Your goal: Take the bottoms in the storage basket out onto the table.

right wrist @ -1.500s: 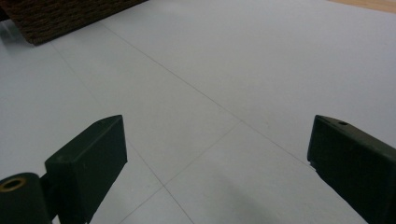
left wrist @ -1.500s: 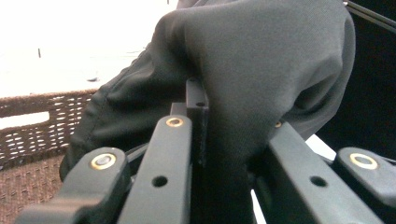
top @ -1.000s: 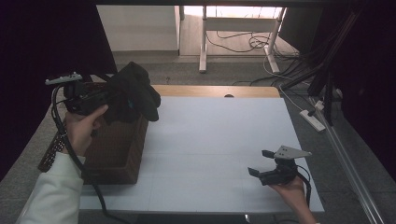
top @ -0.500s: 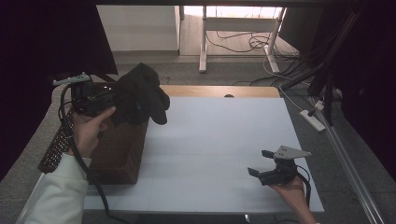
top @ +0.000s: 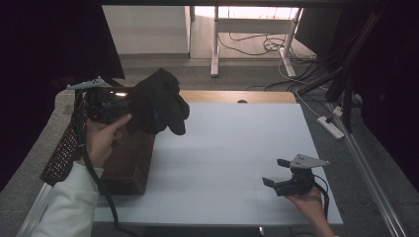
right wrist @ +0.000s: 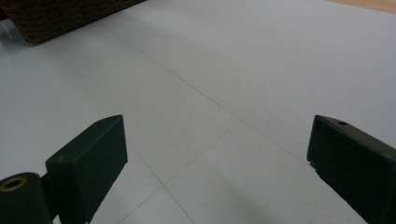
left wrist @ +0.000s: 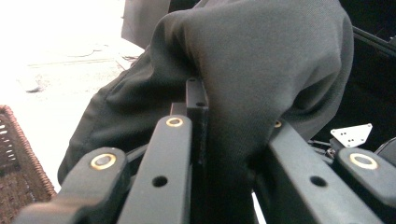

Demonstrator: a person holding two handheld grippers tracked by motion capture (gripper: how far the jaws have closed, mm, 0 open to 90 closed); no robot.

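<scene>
A black cloth point(top: 159, 100) hangs bunched from my left gripper point(top: 134, 111), held in the air above the brown wicker basket point(top: 123, 165) at the table's left side. In the left gripper view the jaws are shut on the black cloth point(left wrist: 261, 60), whose folds drape over my left gripper point(left wrist: 233, 119) and hide the pads. My right gripper point(top: 274, 172) rests low over the white table top point(top: 227, 148) near the front right, held by a hand. The right gripper view shows my right gripper point(right wrist: 217, 140) open with bare table between the jaws.
The basket point(left wrist: 14, 154) sits on the left edge of the table, and its corner point(right wrist: 60, 14) shows far off in the right gripper view. A wooden strip point(top: 232, 96) runs along the table's far edge. Cables and a power strip point(top: 330, 126) lie on the floor to the right.
My left hand has carried the black cloth a little to the right, higher over the basket. The right gripper has stayed where it was, still open.
</scene>
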